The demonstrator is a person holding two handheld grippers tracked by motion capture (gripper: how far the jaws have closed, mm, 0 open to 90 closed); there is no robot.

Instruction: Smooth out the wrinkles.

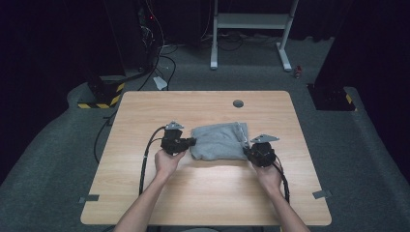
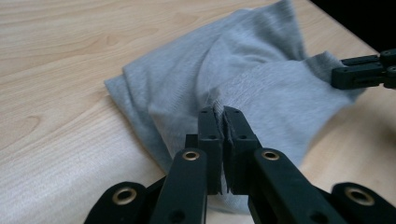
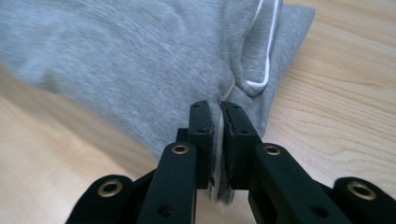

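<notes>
A folded grey garment (image 1: 220, 141) lies near the middle of a light wooden table (image 1: 208, 198), gripped at both ends by a person seated at the near edge. The left gripper (image 1: 192, 142), held in the person's left hand (image 1: 167, 162), has its jaws pinched tight on the cloth's left edge; in the left gripper view the two black jaws meet on a fold of grey fabric (image 2: 224, 88), with the other gripper's tip (image 2: 362, 72) touching the cloth's far end. The right gripper (image 1: 247, 151), held in the right hand (image 1: 270, 175), is likewise clamped on the garment's right side, and the right gripper view shows its jaws nearly together with a thin layer of cloth (image 3: 140, 60) caught between them, just beside a white drawstring (image 3: 266, 51) that loops along the hem. A black cable (image 1: 145, 159) trails from the left gripper across the tabletop toward the near edge. A small round grey cap (image 1: 238, 103) sits in the table's far side, well apart from the garment.
</notes>
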